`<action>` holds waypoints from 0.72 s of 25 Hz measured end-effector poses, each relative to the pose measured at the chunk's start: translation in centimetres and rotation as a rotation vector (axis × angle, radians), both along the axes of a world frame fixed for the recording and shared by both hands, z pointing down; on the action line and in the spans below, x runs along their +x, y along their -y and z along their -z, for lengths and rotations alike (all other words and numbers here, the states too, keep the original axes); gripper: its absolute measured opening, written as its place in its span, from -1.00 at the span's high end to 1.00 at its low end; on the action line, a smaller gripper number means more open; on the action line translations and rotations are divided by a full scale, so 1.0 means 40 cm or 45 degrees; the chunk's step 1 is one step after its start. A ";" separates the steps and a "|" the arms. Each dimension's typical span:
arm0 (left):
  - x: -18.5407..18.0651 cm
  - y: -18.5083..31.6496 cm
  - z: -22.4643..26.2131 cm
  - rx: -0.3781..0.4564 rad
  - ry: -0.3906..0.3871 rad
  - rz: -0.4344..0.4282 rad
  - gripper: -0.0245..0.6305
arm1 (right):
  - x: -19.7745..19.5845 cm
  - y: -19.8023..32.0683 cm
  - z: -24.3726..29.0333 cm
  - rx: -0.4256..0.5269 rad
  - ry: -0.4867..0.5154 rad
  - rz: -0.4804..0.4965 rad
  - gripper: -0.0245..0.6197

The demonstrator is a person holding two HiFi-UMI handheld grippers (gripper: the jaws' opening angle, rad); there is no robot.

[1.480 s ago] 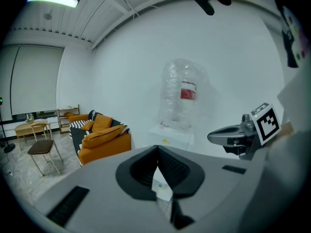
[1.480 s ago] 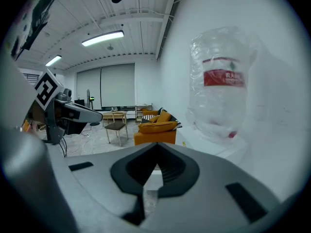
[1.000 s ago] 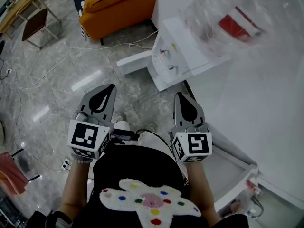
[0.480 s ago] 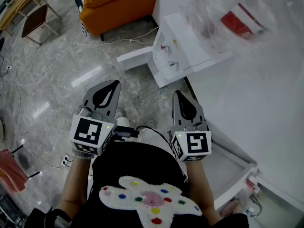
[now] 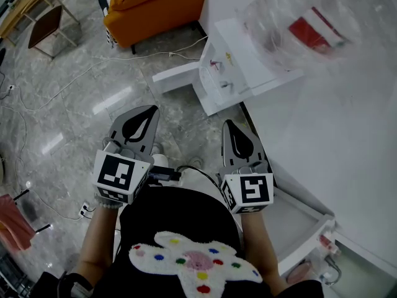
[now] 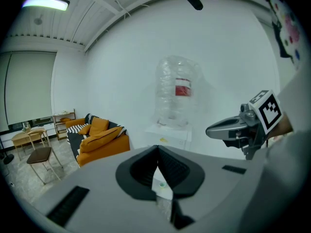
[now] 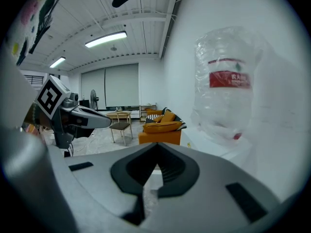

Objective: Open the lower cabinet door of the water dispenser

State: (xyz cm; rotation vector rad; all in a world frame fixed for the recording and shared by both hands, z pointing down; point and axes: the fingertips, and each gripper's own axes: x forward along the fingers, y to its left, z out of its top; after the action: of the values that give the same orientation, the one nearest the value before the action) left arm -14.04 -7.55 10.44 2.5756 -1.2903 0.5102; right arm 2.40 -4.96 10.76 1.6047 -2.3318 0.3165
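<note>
Both jaw pairs are fully closed with nothing between them. Left gripper (image 5: 147, 112) and right gripper (image 5: 229, 128) point forward, well short of the dispenser (image 5: 231, 73), ahead-right under its bottle (image 5: 291, 27). A white panel (image 5: 175, 79) juts from its base; I can't tell if that is the door. Approach not begun.

Plan: step closer, go low, open one pair, catch the door edge, pull along the hinge arc.

Versus earlier frames: essentially unchanged; grippers stayed put and shut.

left gripper (image 5: 147, 112): jaws together, over floor (image 5: 74, 98) | right gripper (image 5: 229, 125): jaws together, near water dispenser (image 5: 243, 64) | orange sofa (image 5: 155, 8): top
</note>
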 end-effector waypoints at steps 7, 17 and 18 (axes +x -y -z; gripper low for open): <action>0.020 0.003 0.015 0.023 -0.009 -0.026 0.89 | -0.009 0.000 0.012 0.019 -0.023 0.016 0.91; 0.025 -0.009 0.011 0.019 -0.005 -0.046 0.89 | -0.015 -0.008 0.011 0.020 -0.023 0.015 0.91; 0.026 -0.009 0.011 0.019 -0.005 -0.048 0.89 | -0.013 -0.009 0.011 0.021 -0.023 0.012 0.91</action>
State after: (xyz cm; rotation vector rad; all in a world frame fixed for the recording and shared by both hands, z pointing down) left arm -13.01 -7.20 10.01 2.6163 -1.2514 0.5035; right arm 1.86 -4.62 10.30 1.5970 -2.3338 0.2807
